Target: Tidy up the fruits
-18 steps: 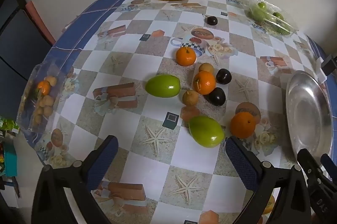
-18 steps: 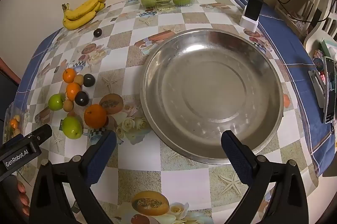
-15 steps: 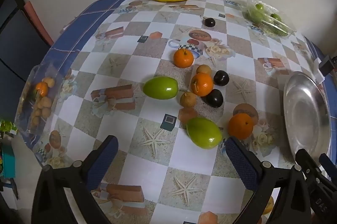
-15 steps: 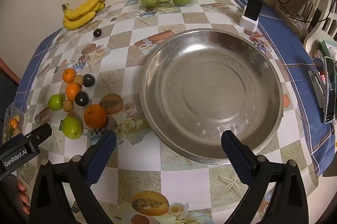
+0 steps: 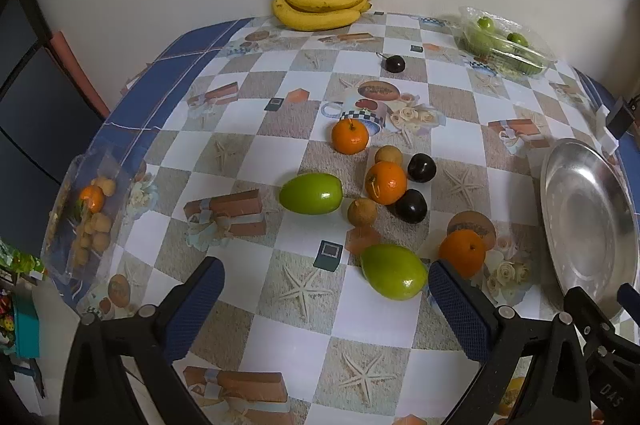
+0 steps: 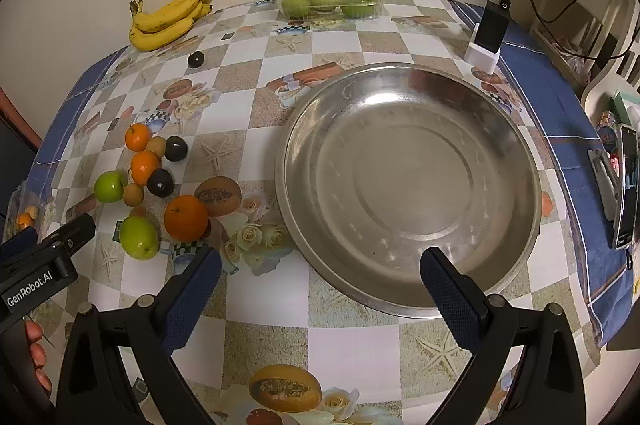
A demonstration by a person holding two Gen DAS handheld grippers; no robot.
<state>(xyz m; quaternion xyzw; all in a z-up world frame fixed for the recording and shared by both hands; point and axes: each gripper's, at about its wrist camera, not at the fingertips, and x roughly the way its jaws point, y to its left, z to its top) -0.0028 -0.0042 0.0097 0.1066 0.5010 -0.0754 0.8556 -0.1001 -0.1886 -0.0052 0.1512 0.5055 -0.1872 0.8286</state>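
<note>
While hovering with both pairs of fingers spread wide and empty, left gripper (image 5: pixel 324 299) lining up on nearest glossy green mango (image 5: pixel 393 277) near bench middle; next, closing and carrying to shallow round steel bowl (image 6: pixel 304 129).

Three oranges (image 5: pixel 349 136), two green mangoes (image 5: pixel 311 193)

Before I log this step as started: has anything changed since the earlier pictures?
Only the left hand-held gripper shifted slightly, open, toward the nearest green fruit. Nothing was gripped or released. Fruits, metal bowl and right hand-held gripper stayed put.
</note>
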